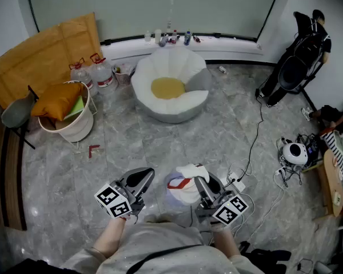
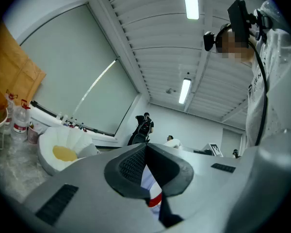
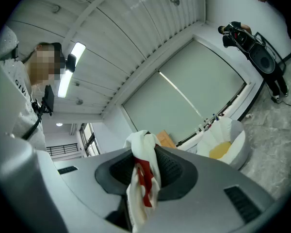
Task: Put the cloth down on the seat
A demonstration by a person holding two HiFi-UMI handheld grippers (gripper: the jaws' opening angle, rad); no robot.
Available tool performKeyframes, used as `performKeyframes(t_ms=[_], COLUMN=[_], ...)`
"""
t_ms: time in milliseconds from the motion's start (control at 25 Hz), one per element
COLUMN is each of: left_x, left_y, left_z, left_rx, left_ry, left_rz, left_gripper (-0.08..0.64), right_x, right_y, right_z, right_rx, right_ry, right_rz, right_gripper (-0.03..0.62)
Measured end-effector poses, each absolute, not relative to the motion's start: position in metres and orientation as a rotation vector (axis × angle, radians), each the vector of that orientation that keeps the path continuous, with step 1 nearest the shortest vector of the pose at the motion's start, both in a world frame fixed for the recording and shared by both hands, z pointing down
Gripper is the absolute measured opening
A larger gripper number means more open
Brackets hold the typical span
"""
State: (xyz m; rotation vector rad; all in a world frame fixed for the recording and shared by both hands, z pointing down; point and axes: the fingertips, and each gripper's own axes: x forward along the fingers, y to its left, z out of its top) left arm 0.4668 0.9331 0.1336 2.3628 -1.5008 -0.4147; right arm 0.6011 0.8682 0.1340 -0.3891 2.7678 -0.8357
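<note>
Head view shows the right claw (image 1: 201, 182) clamped on a crumpled white cloth with red and pale blue patches (image 1: 186, 194). The cloth bunches just ahead of its jaws and to their left. It is well short of the white petal-shaped floor seat with a yellow centre (image 1: 160, 110), which lies far ahead of both claws. The carrying height looks deliberate: the bundle hangs clear of the grey marble floor (image 1: 131, 136), probably so nothing drags on the way over. The left claw (image 1: 146, 176), just beside the cloth, seems only to stand by. Right gripper view adds what the overhead angle hides: the fabric (image 3: 140, 178) is pinched between the ribbed pads (image 3: 170, 169) and spills over their tips. Left gripper view settles the left claw's (image 2: 146, 147) state: tips together with nothing nipped, the cloth (image 2: 148, 181) merely glimpsed through the gap behind them.
</note>
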Motion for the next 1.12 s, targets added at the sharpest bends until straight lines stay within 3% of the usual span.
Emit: performKeyframes(t_ms=[1120], left_x=[0.456], left_y=[0.869], left_z=[0.168], left_rx=[2.238], left_ry=[-1.642], left_rz=[-0.391], left_gripper=[0.013], right_x=[0.606], right_y=[0.773], right_z=[0.156], right_rx=[-0.370], right_ry=[2.764], right_rz=[-0.853], right_gripper=[0.110])
